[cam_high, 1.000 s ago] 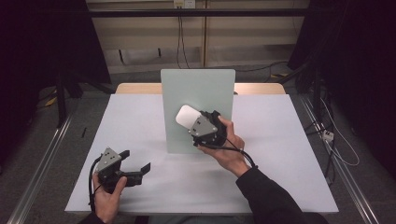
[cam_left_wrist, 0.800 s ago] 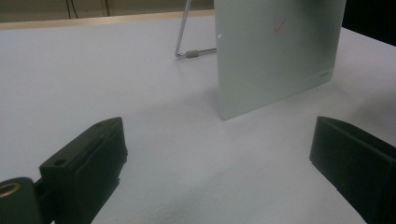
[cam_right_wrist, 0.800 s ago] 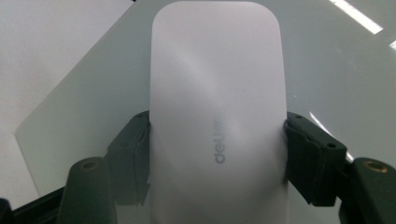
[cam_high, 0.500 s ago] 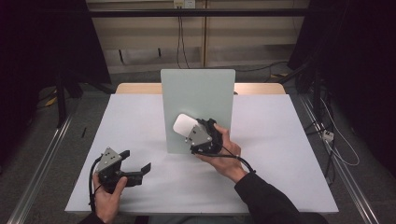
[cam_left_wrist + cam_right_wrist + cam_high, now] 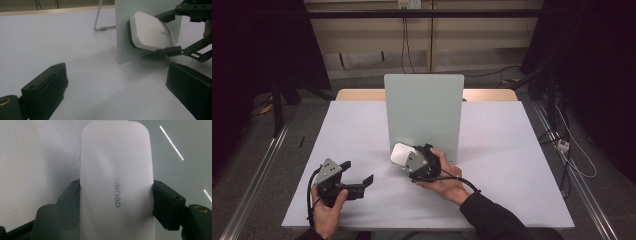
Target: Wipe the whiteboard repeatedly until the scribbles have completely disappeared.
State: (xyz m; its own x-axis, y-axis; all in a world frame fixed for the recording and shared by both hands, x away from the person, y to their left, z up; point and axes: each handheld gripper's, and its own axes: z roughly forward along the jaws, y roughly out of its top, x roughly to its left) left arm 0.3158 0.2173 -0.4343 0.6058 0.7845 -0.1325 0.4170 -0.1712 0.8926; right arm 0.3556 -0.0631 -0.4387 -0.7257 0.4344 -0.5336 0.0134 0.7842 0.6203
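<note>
A white eraser block (image 5: 400,153) with a dark underside is pressed flat against the lower front of an upright pale grey-green board (image 5: 424,107). My right gripper (image 5: 406,160) is shut on its two long sides, low over the table. In the right gripper view the black pads (image 5: 165,197) clamp the block (image 5: 116,170), which carries grey lettering, with the board (image 5: 37,157) behind it. The left gripper view has the block (image 5: 150,31) on the board (image 5: 122,52). My left gripper (image 5: 359,171) rests at the front left, open and holding nothing.
The white table (image 5: 512,150) carries the board near its middle, propped from behind by a thin metal leg (image 5: 98,17). A wooden strip (image 5: 357,94) runs along the far edge. Cables (image 5: 569,150) hang off the right side.
My right gripper has slid the block down the board's face, from about mid-height to near its bottom edge, and slightly left. The left gripper has stayed put.
</note>
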